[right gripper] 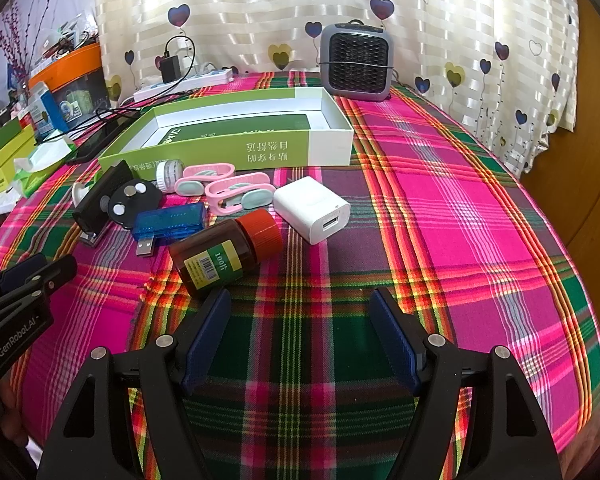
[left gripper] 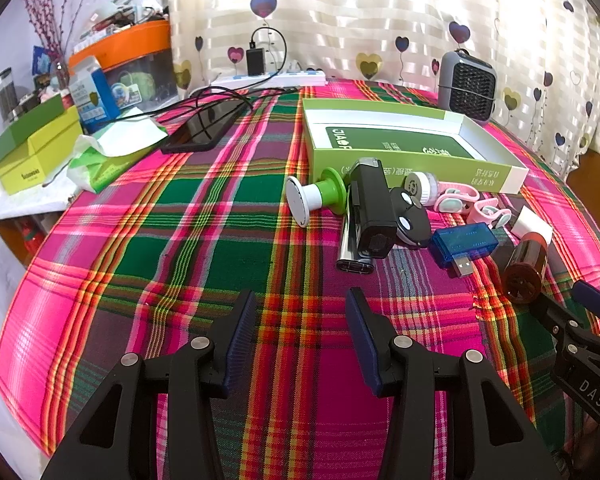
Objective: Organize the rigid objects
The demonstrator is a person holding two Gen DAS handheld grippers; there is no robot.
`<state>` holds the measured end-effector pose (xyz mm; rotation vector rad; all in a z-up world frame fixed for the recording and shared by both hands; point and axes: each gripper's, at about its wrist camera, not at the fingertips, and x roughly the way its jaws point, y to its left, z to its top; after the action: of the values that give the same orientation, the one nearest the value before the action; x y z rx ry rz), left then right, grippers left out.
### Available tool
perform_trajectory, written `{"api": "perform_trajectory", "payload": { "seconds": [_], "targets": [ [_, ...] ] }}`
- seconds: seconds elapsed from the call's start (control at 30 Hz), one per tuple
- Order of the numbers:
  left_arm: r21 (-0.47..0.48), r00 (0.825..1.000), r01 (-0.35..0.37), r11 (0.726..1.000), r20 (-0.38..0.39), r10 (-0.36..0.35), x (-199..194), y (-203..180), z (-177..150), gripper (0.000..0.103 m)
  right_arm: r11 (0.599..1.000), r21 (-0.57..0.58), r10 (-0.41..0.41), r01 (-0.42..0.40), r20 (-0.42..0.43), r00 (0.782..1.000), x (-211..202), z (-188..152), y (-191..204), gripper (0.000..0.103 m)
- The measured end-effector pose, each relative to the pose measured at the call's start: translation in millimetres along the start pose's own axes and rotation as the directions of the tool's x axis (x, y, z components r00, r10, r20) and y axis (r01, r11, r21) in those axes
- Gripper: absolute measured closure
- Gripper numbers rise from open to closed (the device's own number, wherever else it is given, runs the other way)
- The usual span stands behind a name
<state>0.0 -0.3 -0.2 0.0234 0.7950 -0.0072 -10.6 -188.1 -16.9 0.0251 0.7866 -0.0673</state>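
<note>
1. The right claw (right gripper: 300, 336) is spread wide and holds nothing; its left finger tip sits just beside the base of the brown bottle (right gripper: 220, 254). The left claw (left gripper: 300, 332) is also open and empty, hovering over bare cloth short of the pile.
2. Risk: the bottle lies on its side, so a nudge from that finger would likely roll it across the table (right gripper: 480, 216) before it is gripped.
3. Risk: the small things lie packed together, some touching. Closing on one could drag a neighbour, such as the blue USB stick (right gripper: 168, 224) or the white charger (right gripper: 312, 208).
4. Risk: the two claws are near each other, so both reaching into the pile could collide.
5. The bottle has a red cap and a green and yellow label. Beyond it lie pink clips (right gripper: 236, 192), a black key fob (right gripper: 134, 200) and a black box-shaped device (left gripper: 370, 208).
6. The open green box (right gripper: 236, 136), the likely destination, stands just behind the pile and looks empty.
</note>
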Motion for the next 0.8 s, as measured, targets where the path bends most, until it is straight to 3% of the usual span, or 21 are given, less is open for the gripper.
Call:
{"api": "perform_trajectory", "payload": {
  "seconds": [0.3, 0.43, 0.8],
  "targets": [
    [0.012, 1.0, 0.012, 1.0, -0.007, -0.012, 0, 0, 0, 0.058, 1.0, 0.003, 0.027, -0.027, -0.022, 0.999, -2, 2, 1, 0.031],
    [0.032, 0.998, 0.058, 0.998, -0.017, -0.058, 2, 3, 2, 0.058, 0.992, 0.062, 0.109, -0.108, -0.026, 0.994, -6, 4, -4, 0.031],
    [0.032, 0.983, 0.183, 0.983, -0.042, -0.181, 1, 15, 6, 0.058, 0.977, 0.118, 0.183, -0.18, -0.011, 0.983, -7, 19, 3, 0.031]
  ]
}}
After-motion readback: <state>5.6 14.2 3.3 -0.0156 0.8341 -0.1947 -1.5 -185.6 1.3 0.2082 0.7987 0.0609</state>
